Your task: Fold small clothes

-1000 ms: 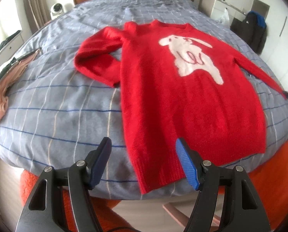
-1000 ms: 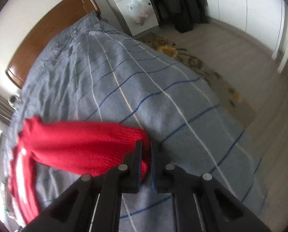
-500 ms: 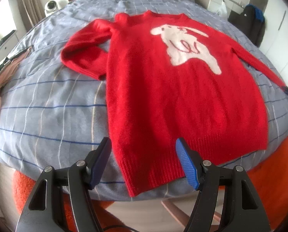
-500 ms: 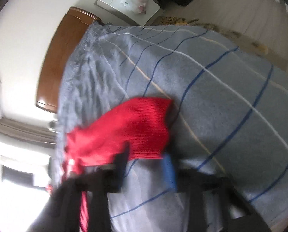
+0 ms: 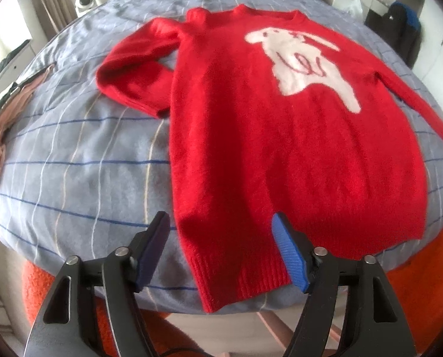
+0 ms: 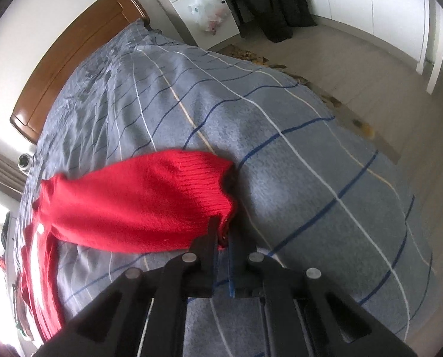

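A red sweater (image 5: 281, 136) with a white animal patch lies flat, front up, on the grey striped bed (image 5: 72, 160). Its left sleeve is bent back on itself; its right sleeve stretches out toward the bed's right side. My left gripper (image 5: 221, 232) hangs over the hem's left corner with its jaws opening, the blue pads (image 5: 287, 250) straddling the fabric without pressing it. In the right wrist view my right gripper (image 6: 223, 232) is shut on the cuff of the red sleeve (image 6: 150, 202), pinching its near edge just above the bedspread (image 6: 310, 184).
Beige and dark clothes (image 5: 1, 125) lie at the bed's left edge. An orange rug (image 5: 418, 273) shows below the bed's foot. A wooden headboard (image 6: 72, 53), a white cabinet with a plastic bag (image 6: 206, 12) and dark hanging coats (image 6: 275, 3) stand beyond the bed.
The left gripper has sunk closer to the sweater's hem, its pads now straddling the hem corner. The right gripper has stayed closed on the sleeve cuff, and its view swung and settled again.
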`<action>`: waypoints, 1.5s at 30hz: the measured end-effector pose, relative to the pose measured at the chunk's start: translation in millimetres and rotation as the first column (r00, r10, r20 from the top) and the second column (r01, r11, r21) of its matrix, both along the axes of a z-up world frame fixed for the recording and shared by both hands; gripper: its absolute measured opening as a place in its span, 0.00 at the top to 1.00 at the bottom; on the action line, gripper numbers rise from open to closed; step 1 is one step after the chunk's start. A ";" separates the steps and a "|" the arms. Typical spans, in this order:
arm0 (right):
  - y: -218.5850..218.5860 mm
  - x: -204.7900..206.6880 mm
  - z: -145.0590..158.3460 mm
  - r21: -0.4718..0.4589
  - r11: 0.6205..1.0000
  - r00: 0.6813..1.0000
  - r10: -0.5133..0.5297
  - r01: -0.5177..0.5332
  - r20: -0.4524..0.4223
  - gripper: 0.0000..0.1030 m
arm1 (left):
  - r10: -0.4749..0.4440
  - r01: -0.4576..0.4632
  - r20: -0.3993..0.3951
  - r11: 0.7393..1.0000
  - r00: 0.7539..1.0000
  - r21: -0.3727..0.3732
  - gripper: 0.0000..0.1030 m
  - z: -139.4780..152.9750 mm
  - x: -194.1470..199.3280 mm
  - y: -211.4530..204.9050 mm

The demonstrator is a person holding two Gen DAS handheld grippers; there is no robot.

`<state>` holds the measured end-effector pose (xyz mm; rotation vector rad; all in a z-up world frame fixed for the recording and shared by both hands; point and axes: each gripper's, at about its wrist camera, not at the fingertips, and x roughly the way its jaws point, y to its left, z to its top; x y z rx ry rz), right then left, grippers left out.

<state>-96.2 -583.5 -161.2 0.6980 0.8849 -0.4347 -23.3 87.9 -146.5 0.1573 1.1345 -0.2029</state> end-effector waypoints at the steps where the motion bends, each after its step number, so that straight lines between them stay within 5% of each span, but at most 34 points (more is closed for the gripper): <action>1: -1.1 -2.3 1.2 0.004 1.000 1.000 -0.004 0.004 0.003 0.97 | 0.004 -0.004 -0.015 1.000 1.000 0.009 0.25 -2.2 2.1 -0.8; 7: 0.3 -30.3 24.3 -0.107 0.994 0.999 -0.031 0.027 -0.030 0.88 | 0.070 -0.069 -0.039 0.998 0.997 0.003 0.24 -3.9 16.6 21.9; 9: 9.8 -44.1 39.4 -0.200 0.979 0.998 -0.043 0.034 -0.042 0.78 | 0.112 -0.113 -0.036 0.993 0.993 -0.027 0.24 -0.8 25.6 42.8; 11: 22.4 -58.7 55.2 -0.280 0.959 0.998 -0.056 0.046 -0.029 0.52 | 0.138 -0.139 -0.020 0.989 0.990 -0.051 0.24 4.8 38.0 64.9; 15: 56.9 -84.7 82.3 -0.394 0.916 0.997 -0.065 0.076 0.043 0.48 | 0.168 -0.167 0.018 0.985 0.986 -0.046 0.24 4.5 79.5 105.8; 22: 154.9 -73.8 91.1 -0.366 0.930 0.993 0.040 0.002 0.109 0.45 | 0.209 -0.195 0.020 0.939 0.978 -0.284 0.20 -19.7 149.4 121.6; 23: 167.4 -67.8 90.9 -0.356 0.934 0.992 0.062 -0.018 0.112 0.45 | 0.220 -0.202 0.031 0.935 0.975 -0.292 0.31 -20.5 153.7 120.7; 24: 180.1 -60.8 91.1 -0.349 0.936 0.990 0.088 -0.043 0.114 0.45 | 0.226 -0.203 0.039 0.928 0.973 -0.311 0.72 -20.4 157.5 120.6; 25: 193.5 -52.6 91.9 -0.349 0.934 0.986 0.120 -0.073 0.113 0.45 | 0.214 -0.191 0.030 0.920 0.976 -0.341 0.99 -20.5 160.7 119.4; 26: 208.5 -42.7 92.6 -0.360 0.926 0.981 0.159 -0.111 0.106 0.45 | 0.204 -0.186 0.014 0.918 0.979 -0.350 0.96 -18.8 163.8 120.5; 30: 245.5 -19.3 96.0 -0.398 0.892 0.959 0.269 -0.214 0.089 0.45 | 0.123 -0.096 0.209 0.986 0.970 -0.135 0.97 26.7 157.7 118.6; 34: 269.3 -16.2 93.0 -0.447 0.860 0.942 0.321 -0.247 0.099 0.44 | 0.051 -0.093 0.372 0.991 0.927 0.095 0.97 74.3 154.3 124.2; 36: 273.2 -15.4 87.2 -0.444 0.858 0.940 0.329 -0.258 0.091 0.43 | -0.091 -0.087 0.479 0.938 0.873 0.337 0.96 84.7 143.8 105.4; 38: 271.8 -14.5 77.1 -0.401 0.874 0.941 0.330 -0.273 0.078 0.43 | -0.308 -0.052 0.494 0.807 0.813 0.588 0.93 70.3 123.3 77.2; 39: 268.9 -14.8 71.8 -0.374 0.885 0.942 0.327 -0.278 0.074 0.43 | -0.365 -0.018 0.448 0.759 0.816 0.651 0.88 54.9 115.5 69.3; 40: 267.2 -15.5 68.5 -0.361 0.890 0.943 0.324 -0.278 0.072 0.43 | -0.386 0.027 0.391 0.740 0.835 0.672 0.82 41.8 111.5 69.5; 42: 263.9 -19.7 63.0 -0.351 0.896 0.947 0.315 -0.273 0.067 0.43 | -0.370 0.125 0.235 0.730 0.899 0.672 0.36 4.5 103.5 72.8; 44: 259.0 -24.5 61.4 -0.349 0.898 0.950 0.307 -0.268 0.062 0.43 | -0.314 0.163 0.161 0.788 0.936 0.594 0.36 -11.4 93.6 88.0; 45: 256.2 -27.0 62.1 -0.350 0.899 0.951 0.302 -0.262 0.062 0.43 | -0.250 0.151 0.134 0.851 0.959 0.503 0.35 -9.4 91.3 104.5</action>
